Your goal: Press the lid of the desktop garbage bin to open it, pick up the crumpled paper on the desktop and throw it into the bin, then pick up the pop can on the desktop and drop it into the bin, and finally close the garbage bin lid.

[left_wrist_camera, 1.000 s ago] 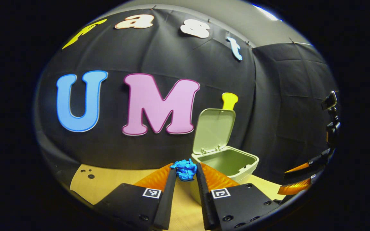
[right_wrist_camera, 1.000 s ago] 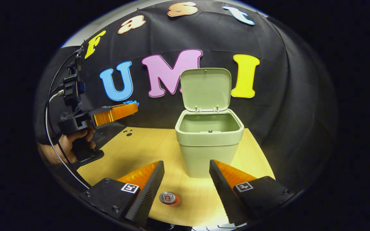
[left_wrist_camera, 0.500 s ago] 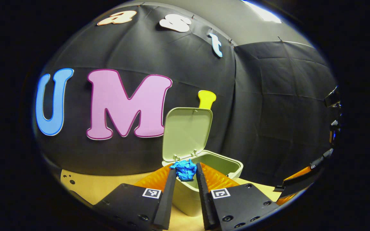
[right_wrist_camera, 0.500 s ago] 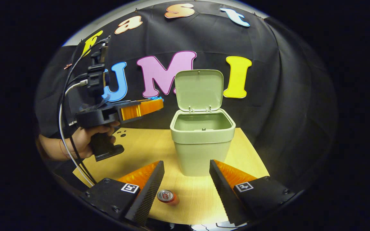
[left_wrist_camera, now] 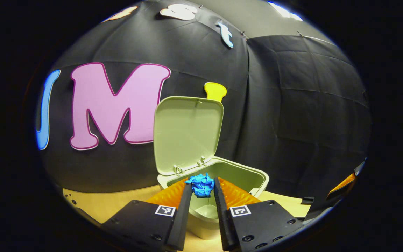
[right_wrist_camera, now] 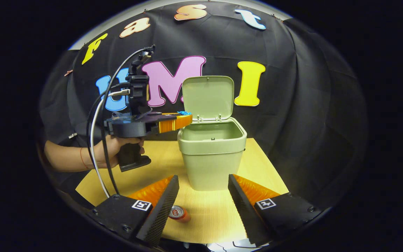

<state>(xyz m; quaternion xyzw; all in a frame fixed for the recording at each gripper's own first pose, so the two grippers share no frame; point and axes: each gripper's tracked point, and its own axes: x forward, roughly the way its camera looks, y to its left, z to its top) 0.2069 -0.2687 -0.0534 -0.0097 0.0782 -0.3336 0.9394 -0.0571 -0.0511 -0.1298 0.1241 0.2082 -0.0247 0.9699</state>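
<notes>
Right gripper view: one bin [right_wrist_camera: 211, 159], one can [right_wrist_camera: 177, 213].

bin [right_wrist_camera: 210, 154] lid up | blue paper [left_wrist_camera: 201, 184] above rim | can [right_wrist_camera: 178, 213] upright on desk

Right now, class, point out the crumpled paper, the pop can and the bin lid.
crumpled paper [left_wrist_camera: 202, 184]: left gripper view, middle of the blue wad.
pop can [right_wrist_camera: 178, 213]: right gripper view, its top end.
bin lid [right_wrist_camera: 207, 97]: right gripper view, inner face of the raised lid.
</notes>
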